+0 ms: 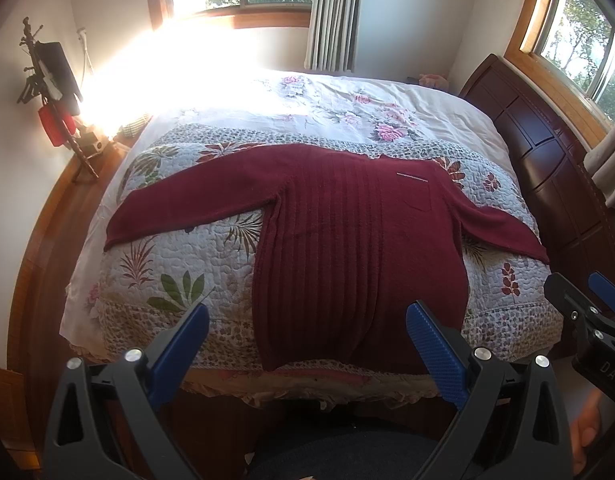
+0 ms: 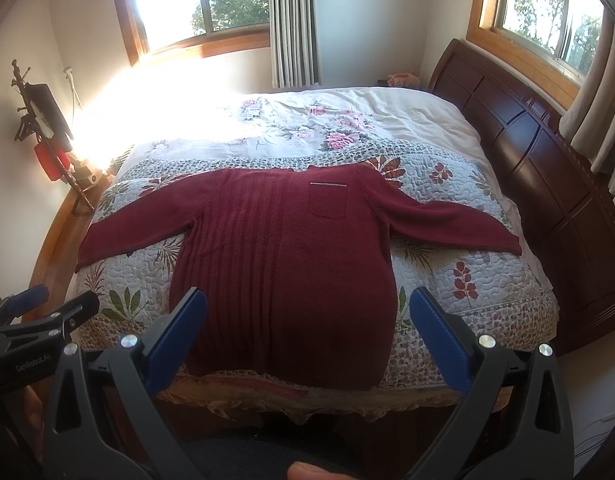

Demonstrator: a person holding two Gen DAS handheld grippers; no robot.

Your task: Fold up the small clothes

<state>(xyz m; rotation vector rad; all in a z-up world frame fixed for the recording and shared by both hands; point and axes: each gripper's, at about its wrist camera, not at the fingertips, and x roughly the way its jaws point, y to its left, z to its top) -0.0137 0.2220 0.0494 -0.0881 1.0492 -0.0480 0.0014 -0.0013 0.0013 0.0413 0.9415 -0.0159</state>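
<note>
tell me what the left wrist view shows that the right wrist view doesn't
Only the left wrist view shows the right gripper at its right edge, and strong window glare washing out the far left of the bed.

Only the right wrist view shows the left gripper at its left edge, and more of the dark headboard.

Both show the maroon sweater lying flat on the floral quilt, sleeves spread, pocket facing up, with each camera's own blue jaws open and empty above the hem.

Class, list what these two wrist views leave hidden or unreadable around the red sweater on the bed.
- Left wrist view: far-left corner of the bed, washed out by window glare.
- Both views: underside of the sweater, hidden against the quilt.
- Right wrist view: small pink object behind the bed, too small to identify.
</note>
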